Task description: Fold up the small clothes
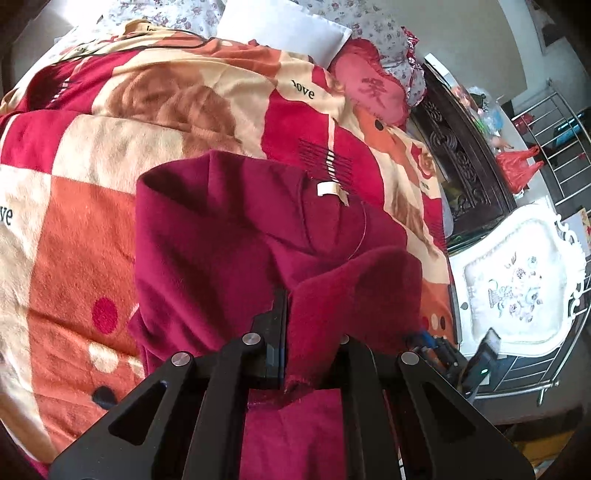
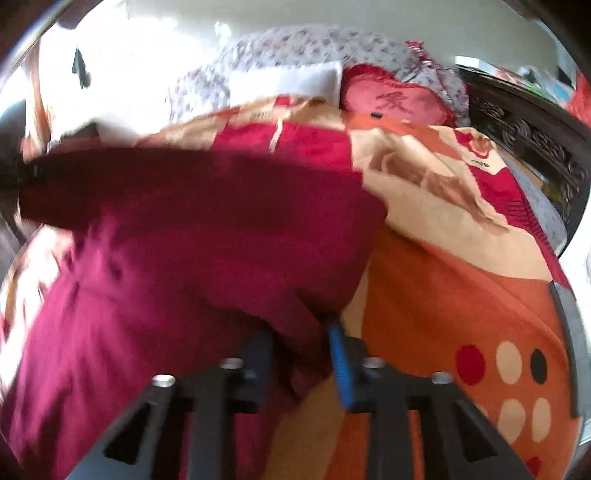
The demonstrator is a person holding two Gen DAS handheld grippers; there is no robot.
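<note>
A dark red garment (image 1: 229, 236) lies on a patterned blanket (image 1: 85, 229), its white neck label (image 1: 327, 188) facing up. My left gripper (image 1: 286, 325) is shut on a raised fold of the garment near its lower middle. In the blurred right wrist view the same garment (image 2: 166, 240) fills the left half of the picture. My right gripper (image 2: 301, 347) is at the garment's right edge. A gap stands between its black finger and its blue pad (image 2: 340, 358), and a fold of cloth lies in that gap. The pads do not look pressed together.
The blanket (image 2: 461, 295) covers a bed. At its head are a white pillow (image 1: 284, 29) and a red heart cushion (image 1: 373, 92). To the right stand a dark carved board (image 1: 458, 166), a white ornate chair (image 1: 517, 291), a red plastic bag (image 1: 517, 168) and a metal railing (image 1: 569, 158).
</note>
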